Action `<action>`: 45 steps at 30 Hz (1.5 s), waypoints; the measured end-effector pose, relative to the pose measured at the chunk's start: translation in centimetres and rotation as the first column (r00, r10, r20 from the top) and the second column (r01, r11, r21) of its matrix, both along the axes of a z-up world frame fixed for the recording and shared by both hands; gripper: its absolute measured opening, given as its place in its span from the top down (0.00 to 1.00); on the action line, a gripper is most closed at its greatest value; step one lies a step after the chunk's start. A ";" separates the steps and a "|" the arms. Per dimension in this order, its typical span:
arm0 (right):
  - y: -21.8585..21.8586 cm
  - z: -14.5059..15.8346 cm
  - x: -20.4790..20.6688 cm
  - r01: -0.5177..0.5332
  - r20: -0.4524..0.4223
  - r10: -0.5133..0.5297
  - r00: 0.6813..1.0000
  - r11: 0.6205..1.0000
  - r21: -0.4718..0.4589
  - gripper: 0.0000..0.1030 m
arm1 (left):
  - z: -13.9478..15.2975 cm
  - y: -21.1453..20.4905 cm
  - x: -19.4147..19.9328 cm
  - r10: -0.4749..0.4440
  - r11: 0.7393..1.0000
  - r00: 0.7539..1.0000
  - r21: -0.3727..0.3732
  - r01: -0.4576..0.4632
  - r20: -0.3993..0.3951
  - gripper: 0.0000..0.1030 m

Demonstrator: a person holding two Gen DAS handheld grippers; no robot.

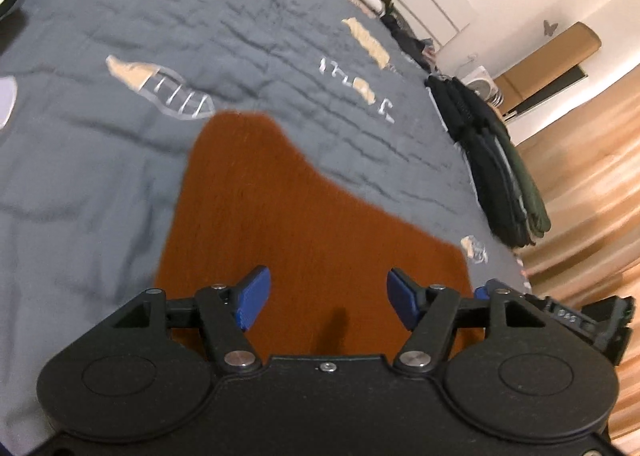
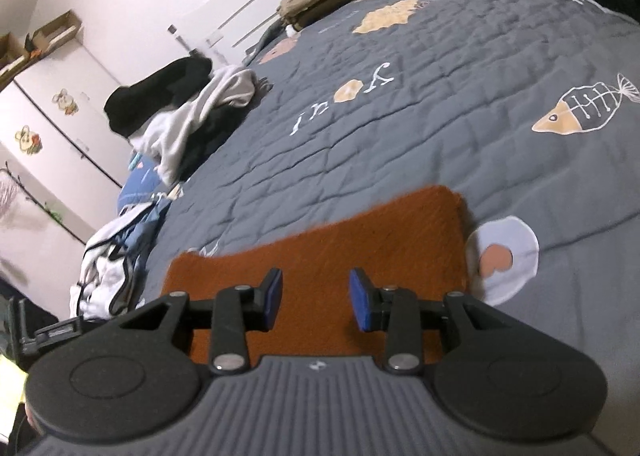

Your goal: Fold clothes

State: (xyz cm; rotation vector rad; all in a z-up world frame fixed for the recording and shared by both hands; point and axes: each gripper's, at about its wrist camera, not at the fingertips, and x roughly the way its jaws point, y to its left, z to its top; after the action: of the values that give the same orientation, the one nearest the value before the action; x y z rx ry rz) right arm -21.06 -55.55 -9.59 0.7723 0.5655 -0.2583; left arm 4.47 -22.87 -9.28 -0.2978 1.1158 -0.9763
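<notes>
1. Your left gripper (image 1: 328,298) is spread wide and holds nothing; the rust-orange garment (image 1: 304,224) lies flat on the quilt (image 1: 120,160) just ahead of and under its fingers.
2. Your right gripper (image 2: 316,298) is also parted and empty, with the same garment below it.
3. The garment looks partly folded at most; the heap of clothes (image 2: 188,112) far ahead to the right gripper's left awaits folding.
4. Both grippers hide the garment's near edge, and motion blur softens its outline.

Left gripper (image 1: 327,299) jaws wide apart; right gripper (image 2: 316,300) likewise
</notes>
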 end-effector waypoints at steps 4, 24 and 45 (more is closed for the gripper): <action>1.3 -0.5 -1.8 0.026 -0.022 -0.025 0.999 0.999 0.028 0.65 | -0.2 1.4 -0.4 0.036 0.999 0.999 0.000 -0.036 -0.023 0.38; 0.7 -2.7 -6.9 0.223 -0.056 -0.220 0.974 0.973 0.061 0.65 | 0.2 3.8 -3.5 0.088 0.996 0.996 -0.020 -0.088 -0.020 0.37; 3.7 -2.9 -4.8 0.156 -0.068 -0.151 0.986 0.985 0.079 0.65 | -0.7 7.3 -3.2 0.277 0.960 0.960 0.051 -0.275 -0.043 0.34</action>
State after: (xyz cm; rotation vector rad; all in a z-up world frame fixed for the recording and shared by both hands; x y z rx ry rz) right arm -25.85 -51.87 -12.46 0.8938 0.5787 -0.4042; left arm 1.24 -15.57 -10.00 -0.4312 1.1057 -0.6984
